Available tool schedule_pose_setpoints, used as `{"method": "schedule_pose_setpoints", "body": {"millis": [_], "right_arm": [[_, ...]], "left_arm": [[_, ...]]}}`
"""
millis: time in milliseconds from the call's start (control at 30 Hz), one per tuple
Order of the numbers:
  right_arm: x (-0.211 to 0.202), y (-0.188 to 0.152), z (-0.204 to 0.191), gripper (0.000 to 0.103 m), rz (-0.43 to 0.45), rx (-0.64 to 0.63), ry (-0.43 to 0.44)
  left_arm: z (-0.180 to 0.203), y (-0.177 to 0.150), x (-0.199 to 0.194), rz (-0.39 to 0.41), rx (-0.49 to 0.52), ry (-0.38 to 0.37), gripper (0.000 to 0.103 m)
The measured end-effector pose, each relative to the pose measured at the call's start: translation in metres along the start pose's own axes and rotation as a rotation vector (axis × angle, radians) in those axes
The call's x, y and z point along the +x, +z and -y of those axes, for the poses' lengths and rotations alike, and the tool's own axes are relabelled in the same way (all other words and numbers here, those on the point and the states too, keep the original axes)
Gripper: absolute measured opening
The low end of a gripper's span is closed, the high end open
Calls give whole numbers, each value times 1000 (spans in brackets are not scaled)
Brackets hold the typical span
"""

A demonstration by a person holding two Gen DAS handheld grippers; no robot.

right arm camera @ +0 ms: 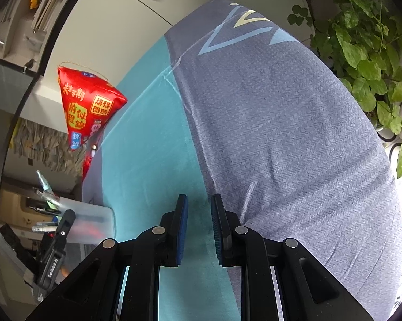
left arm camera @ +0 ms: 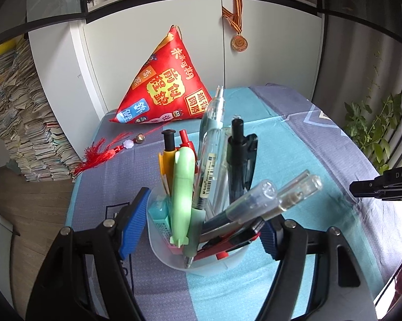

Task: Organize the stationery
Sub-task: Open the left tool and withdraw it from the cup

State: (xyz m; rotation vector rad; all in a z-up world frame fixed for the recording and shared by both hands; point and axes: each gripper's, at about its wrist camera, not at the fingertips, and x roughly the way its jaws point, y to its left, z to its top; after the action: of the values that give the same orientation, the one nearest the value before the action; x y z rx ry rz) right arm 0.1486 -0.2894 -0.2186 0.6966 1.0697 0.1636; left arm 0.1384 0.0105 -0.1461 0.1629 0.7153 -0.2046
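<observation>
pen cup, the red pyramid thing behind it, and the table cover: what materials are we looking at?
Pen cup: frosted translucent plastic, probably; the pens inside show through blurred. Red pyramid pouch: shiny satin-like fabric, stuffed by the look; soft sheen, printed characters, a tassel trailing from it. Table cover: woven cloth, matte; herringbone weave and creases visible up close, printed in grey and teal blocks.

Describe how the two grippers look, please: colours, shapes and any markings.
Both grippers are black, with angular linkage arms joined by round silver pins. The left gripper and the right gripper each carry two flat fingers with ribbed blue pads. White letters "DAS" show on the right gripper's black side, seen from the left camera.
</observation>
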Motion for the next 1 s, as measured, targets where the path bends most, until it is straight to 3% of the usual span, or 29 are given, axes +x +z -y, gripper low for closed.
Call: {"method": "schedule_pose_setpoints", "body": {"millis": [267, 433, 567, 1000], "right_arm": [[-5, 1, -1, 18, 24, -19, -42], [-10, 0, -20, 18, 73, -126, -116], [-9, 0, -34, 18, 79, -184, -123], [-6, 4, -56, 18, 109, -258, -157]], "left_arm": [[13, 13, 2, 35, 47, -4, 72], [25, 31, 12, 61, 75, -10, 72], [35, 48, 25, 79, 90, -11, 72], [64, 72, 67, 60, 102, -53, 72]]}}
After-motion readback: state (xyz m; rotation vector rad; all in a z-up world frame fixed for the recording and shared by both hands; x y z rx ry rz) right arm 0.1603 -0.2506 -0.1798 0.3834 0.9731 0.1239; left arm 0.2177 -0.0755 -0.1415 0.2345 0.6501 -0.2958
